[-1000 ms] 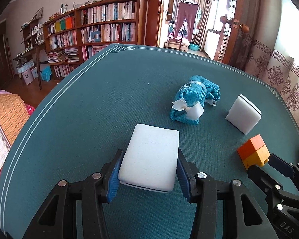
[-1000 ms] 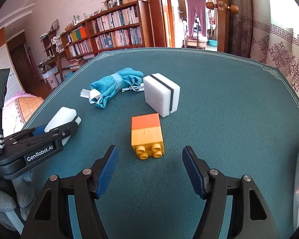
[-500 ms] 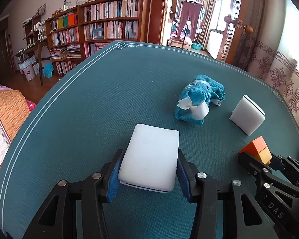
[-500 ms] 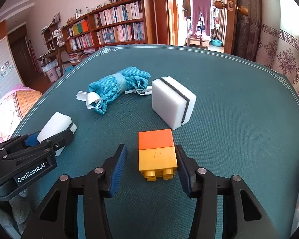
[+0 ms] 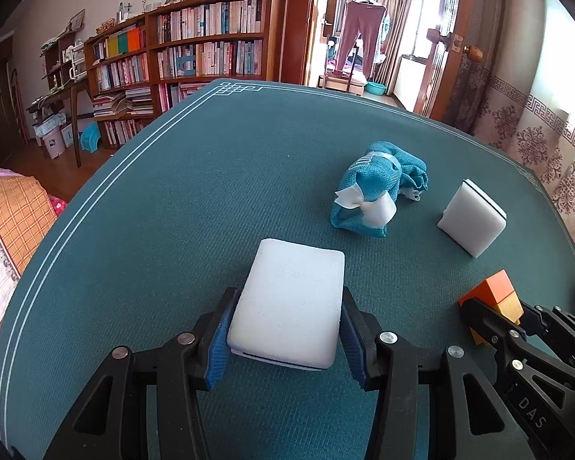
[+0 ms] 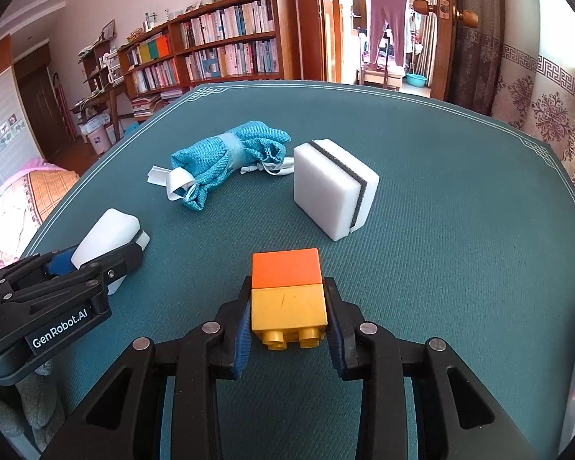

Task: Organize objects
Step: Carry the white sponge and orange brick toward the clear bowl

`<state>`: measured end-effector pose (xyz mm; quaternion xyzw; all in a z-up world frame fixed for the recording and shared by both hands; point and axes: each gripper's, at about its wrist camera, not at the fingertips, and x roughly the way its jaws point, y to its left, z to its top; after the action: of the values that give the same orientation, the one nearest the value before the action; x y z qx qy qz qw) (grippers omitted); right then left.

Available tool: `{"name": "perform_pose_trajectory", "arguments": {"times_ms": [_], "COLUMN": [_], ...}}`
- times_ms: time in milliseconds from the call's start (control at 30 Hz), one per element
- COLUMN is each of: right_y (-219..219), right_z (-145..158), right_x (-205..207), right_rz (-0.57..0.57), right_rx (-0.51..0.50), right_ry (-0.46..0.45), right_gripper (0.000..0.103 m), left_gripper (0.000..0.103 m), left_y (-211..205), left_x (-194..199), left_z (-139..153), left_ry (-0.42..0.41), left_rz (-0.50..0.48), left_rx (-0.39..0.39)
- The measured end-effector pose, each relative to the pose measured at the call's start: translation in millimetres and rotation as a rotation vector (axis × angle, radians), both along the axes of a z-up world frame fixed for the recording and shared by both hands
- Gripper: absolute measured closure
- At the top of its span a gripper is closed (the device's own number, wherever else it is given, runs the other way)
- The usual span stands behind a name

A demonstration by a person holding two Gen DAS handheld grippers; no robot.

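My left gripper is shut on a flat white sponge over the green table; it also shows in the right wrist view. My right gripper is shut on an orange-and-yellow toy brick, studs facing the camera; the brick also shows in the left wrist view. A rolled teal cloth with a white ribbon lies further back. A white sponge with a dark stripe stands to its right.
The green table mat has a white border line near its edges. A bookshelf and a doorway with hanging trousers lie beyond the far edge. A curtain hangs at the right.
My right gripper moved forward around the toy brick and closed on it. My left gripper kept its hold on the flat sponge.
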<state>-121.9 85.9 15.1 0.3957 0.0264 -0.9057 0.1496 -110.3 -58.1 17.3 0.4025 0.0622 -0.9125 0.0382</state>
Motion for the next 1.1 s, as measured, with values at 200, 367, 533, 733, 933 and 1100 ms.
{"name": "perform_pose_trajectory", "arguments": {"times_ms": [200,367,533,733,933,1100], "right_y": [9,17,24,35,43,53], "right_z": [-2,-3,-4,-5,-4,-3], "right_x": [18,33,46,59,72,83], "right_rz": [-0.003,-0.012,-0.024,-0.038,-0.046,-0.063], "right_rx": [-0.02,-0.042,-0.06,-0.078,-0.089,-0.108], "right_ry": [-0.005,-0.011,-0.017,-0.026,-0.029,-0.029], "right_gripper": [0.069,0.069,0.07,0.07,0.07,0.07], "left_gripper": [0.05,0.051,0.051,0.051,0.051,0.051], "left_y": [2,7,14,24,34,45], "left_x": [2,5,9,12,16,20], "left_z": [1,4,9,13,15,17], "left_ry": [0.006,0.019,0.043,0.062,0.079,0.097], "left_rz": [-0.014,-0.043,-0.083,-0.128,-0.182,-0.23], "left_rx": [0.0,0.002,0.001,-0.007,-0.016,-0.026]}}
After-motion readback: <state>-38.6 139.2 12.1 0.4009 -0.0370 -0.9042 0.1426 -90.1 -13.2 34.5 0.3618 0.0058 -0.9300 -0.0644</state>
